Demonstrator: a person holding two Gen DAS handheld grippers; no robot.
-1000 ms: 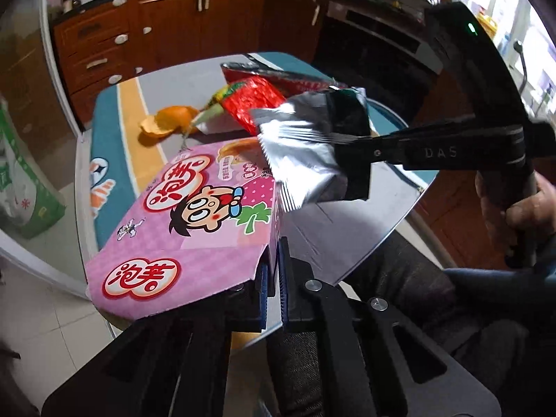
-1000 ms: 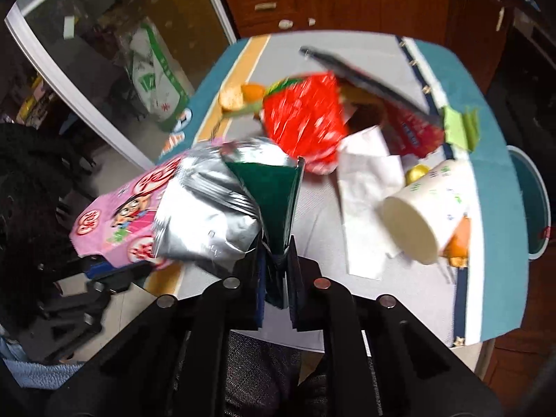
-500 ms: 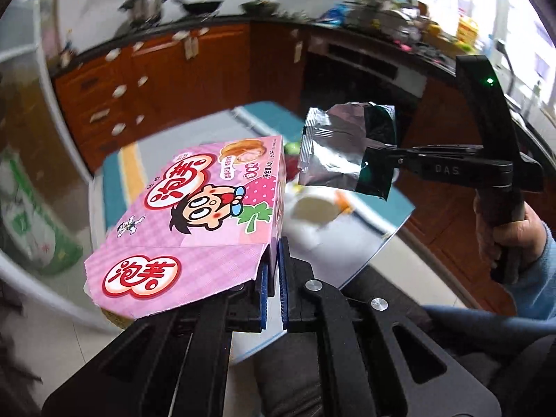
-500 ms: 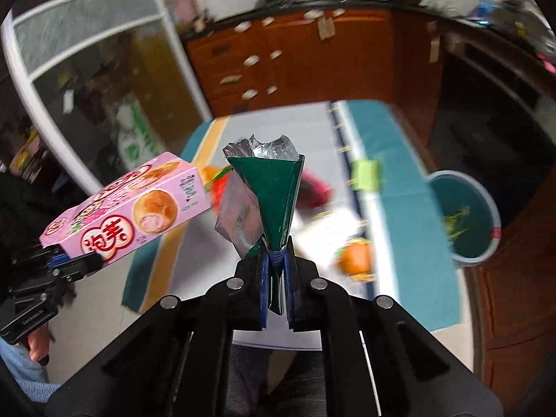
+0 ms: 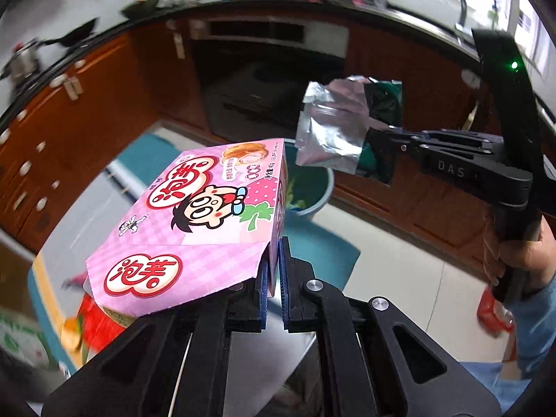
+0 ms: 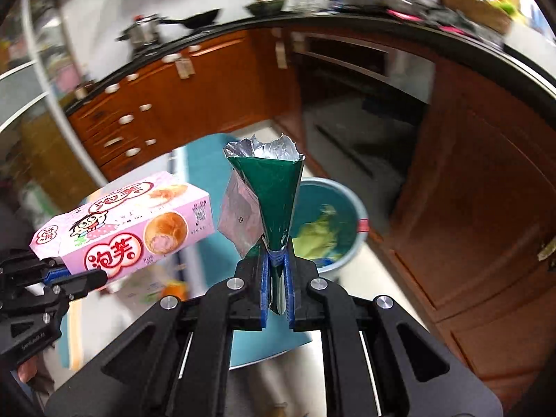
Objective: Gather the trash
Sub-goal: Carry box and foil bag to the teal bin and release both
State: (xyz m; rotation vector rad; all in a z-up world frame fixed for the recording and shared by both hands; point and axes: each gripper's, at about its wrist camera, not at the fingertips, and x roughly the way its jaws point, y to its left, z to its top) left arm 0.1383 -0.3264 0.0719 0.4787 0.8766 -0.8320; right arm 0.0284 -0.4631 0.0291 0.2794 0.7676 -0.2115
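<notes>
Trash is up in the air now: the left gripper (image 5: 274, 274) pinches a pink snack box (image 5: 205, 222) by its flap, and the right gripper (image 6: 277, 278) squeezes a green foil bag (image 6: 271, 201). Both hang near the blue bin (image 6: 351, 208) (not over it yet). If the thin flap slips, the box could fall on the floor.

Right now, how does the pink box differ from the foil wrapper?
The pink box is stiff, printed cardboard that keeps its shape; the foil wrapper is crumpled and torn open, silver inside, green outside. The box is in the left gripper, the wrapper in the right gripper. Both are clamped, in the air, near the blue bin.
</notes>
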